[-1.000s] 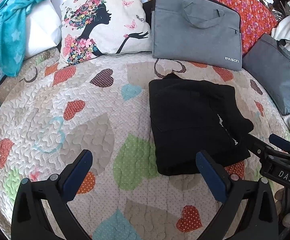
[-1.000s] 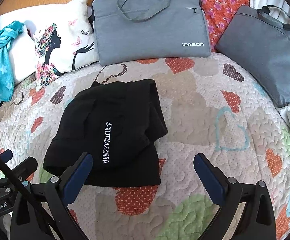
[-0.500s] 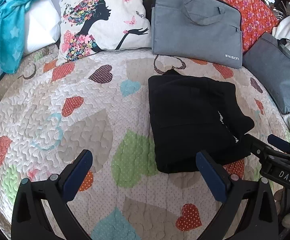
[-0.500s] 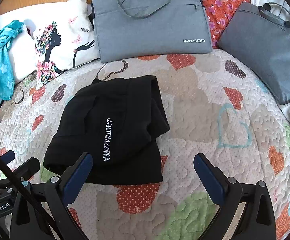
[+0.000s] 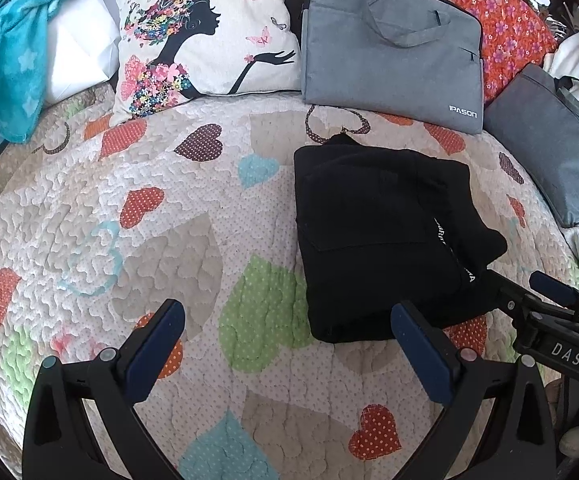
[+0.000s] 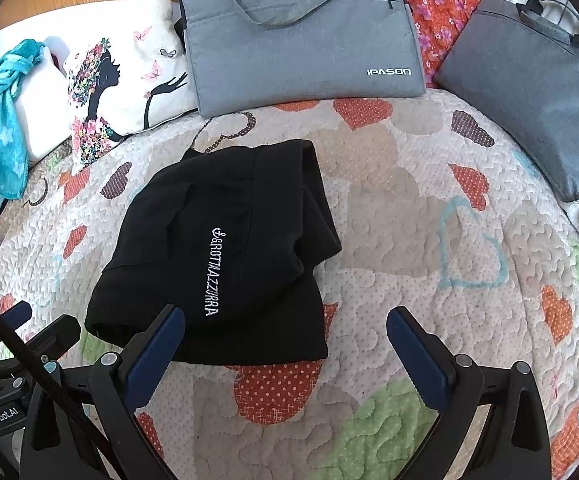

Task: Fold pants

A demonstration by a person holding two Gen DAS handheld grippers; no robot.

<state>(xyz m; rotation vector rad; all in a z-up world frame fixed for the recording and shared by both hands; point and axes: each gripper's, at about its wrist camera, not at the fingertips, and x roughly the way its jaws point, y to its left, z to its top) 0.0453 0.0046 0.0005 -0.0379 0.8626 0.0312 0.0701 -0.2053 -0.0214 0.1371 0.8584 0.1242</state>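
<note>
A: Starting nearest us, our left gripper [image 5: 285, 336] hangs with its blue pads spread wide, empty, above the heart-patterned quilted bedspread [image 5: 169, 240]. Our right gripper [image 6: 285, 334] is likewise spread and holds nothing.

B: Where do the folded black fabric pants [image 6: 225, 248] lie from us?

A: They rest flat on the bedspread, just beyond and between the tools: far-right of the left gripper, far-left of the right. Their long axis runs near to far. We judge the right gripper nearer, since its left pad overlaps the near hem in its own view, though we cannot tell if it touches.

B: Any writing?

A: White lettering along the pants, which we read as "GROTTAZZURRA". Our tools carry "GenRobot.AI" and "DAS". Farther back, the light grey fabric laptop bag [image 6: 301, 32] says "IPASON", beside the printed silhouette cushion [image 5: 205, 36].
</note>
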